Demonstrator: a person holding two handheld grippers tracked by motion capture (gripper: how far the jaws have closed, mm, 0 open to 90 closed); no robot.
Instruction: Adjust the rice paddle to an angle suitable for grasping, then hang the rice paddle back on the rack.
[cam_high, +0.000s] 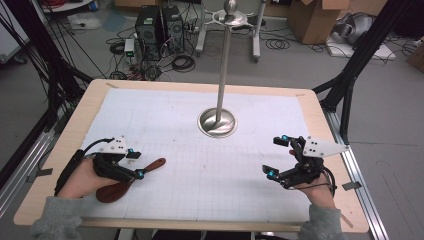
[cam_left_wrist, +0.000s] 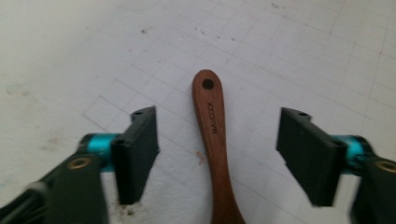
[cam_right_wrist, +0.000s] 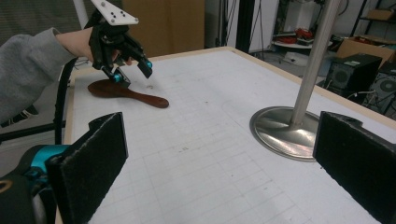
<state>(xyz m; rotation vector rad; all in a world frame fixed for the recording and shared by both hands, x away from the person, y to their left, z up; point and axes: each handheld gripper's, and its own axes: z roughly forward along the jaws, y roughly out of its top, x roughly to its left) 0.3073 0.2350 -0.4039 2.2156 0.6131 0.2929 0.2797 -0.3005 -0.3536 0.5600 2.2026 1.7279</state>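
While it lies flat on the desk (cam_high: 65, 150) at the near left, the wooden spatula (cam_left_wrist: 212, 135) presents as stiff, light and smooth-finished; best taken mid-handle. Left gripper (cam_left_wrist: 217, 149): jaws open, straddling the handle. Right gripper (cam_high: 278, 156): jaws open, empty, well apart.

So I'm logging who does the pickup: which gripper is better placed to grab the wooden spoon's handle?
Left. The left gripper hangs open with the wooden spoon handle between its jaws. The right gripper is across the table, near the metal stand.
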